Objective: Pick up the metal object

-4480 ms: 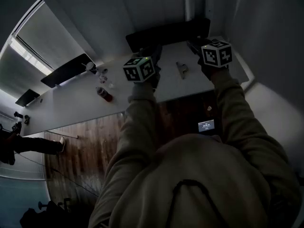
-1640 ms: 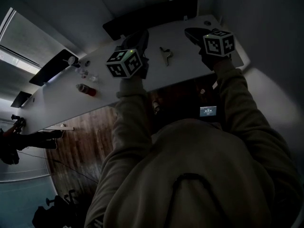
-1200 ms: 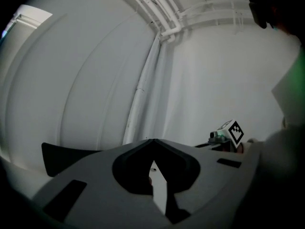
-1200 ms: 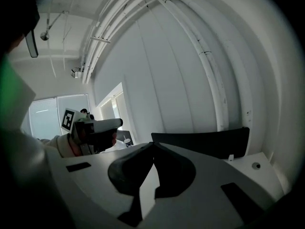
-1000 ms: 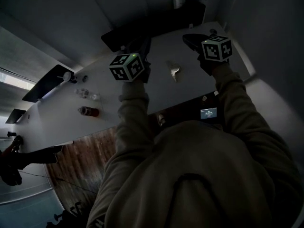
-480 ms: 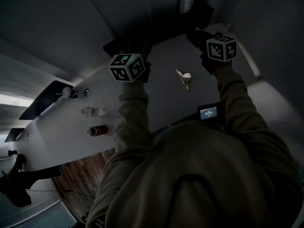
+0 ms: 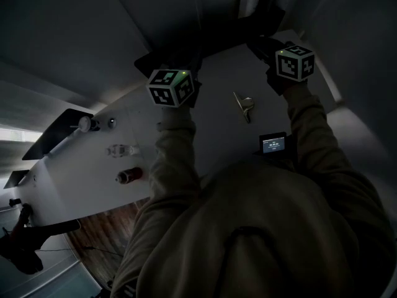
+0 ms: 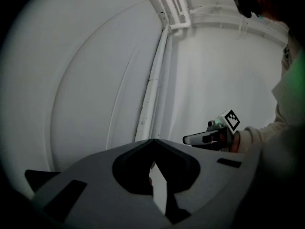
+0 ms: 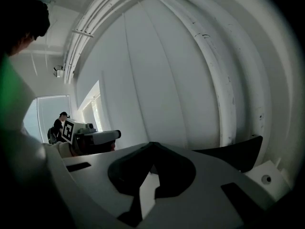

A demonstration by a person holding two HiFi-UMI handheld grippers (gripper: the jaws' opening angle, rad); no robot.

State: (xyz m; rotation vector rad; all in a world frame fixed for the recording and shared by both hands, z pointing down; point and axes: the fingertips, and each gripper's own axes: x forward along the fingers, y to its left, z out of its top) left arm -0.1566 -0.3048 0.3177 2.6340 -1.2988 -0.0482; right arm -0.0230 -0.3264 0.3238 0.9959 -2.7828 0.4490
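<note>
Your right gripper (image 9: 151, 147) and left gripper (image 8: 153, 144), both closed and empty, hover flanking the metal object (image 7: 244, 106) on the table (image 7: 211, 135), seemingly staged for approach; open one first.

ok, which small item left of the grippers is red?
The cylinder nearest the table's front edge; the clear item and white round one beyond it are not red.

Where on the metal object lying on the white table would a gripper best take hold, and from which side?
Probably across the long slim bar of the metal object, coming down from above with jaws spanning its narrow width. It lies flat on the table, so a sideways approach finds little edge; the short stub looks harder to pinch.
</note>
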